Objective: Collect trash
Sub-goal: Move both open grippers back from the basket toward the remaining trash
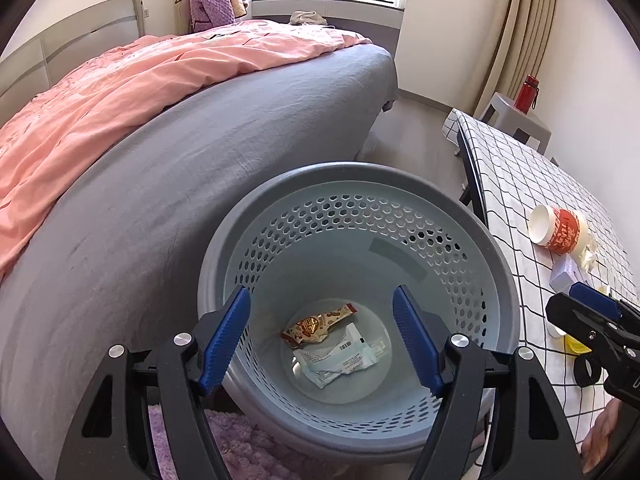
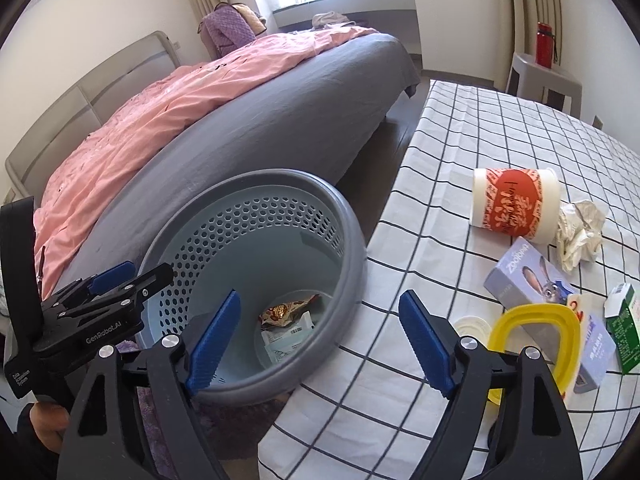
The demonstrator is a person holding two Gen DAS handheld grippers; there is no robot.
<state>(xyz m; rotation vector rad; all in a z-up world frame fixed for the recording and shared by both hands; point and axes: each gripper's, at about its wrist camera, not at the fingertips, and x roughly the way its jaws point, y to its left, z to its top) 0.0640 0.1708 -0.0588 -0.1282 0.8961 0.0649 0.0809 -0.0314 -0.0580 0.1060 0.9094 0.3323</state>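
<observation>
A grey-blue perforated waste basket (image 1: 360,170) (image 2: 352,240) stands on the floor between the bed and the table. At its bottom lie a brown snack wrapper (image 1: 316,326) (image 2: 284,312) and a white wrapper (image 1: 340,356) (image 2: 288,340). My left gripper (image 1: 321,292) (image 2: 124,276) hangs open over the basket's mouth, nothing between its blue pads. My right gripper (image 2: 320,296) (image 1: 592,312) is open and empty above the basket's rim and the table's near edge. On the checked tablecloth lie a red-and-white paper cup (image 2: 516,204) (image 1: 560,228) on its side, a crumpled tissue (image 2: 580,236), a Zootopia box (image 2: 528,276) and a yellow ring (image 2: 536,310).
A green carton (image 2: 626,324), a small pale box (image 2: 596,352) and a white lid (image 2: 474,328) also lie on the table (image 2: 440,140). The bed (image 1: 200,152) with a pink quilt runs along the left. A purple rug (image 1: 240,448) lies under the basket. A red bottle (image 2: 544,44) stands on a stool.
</observation>
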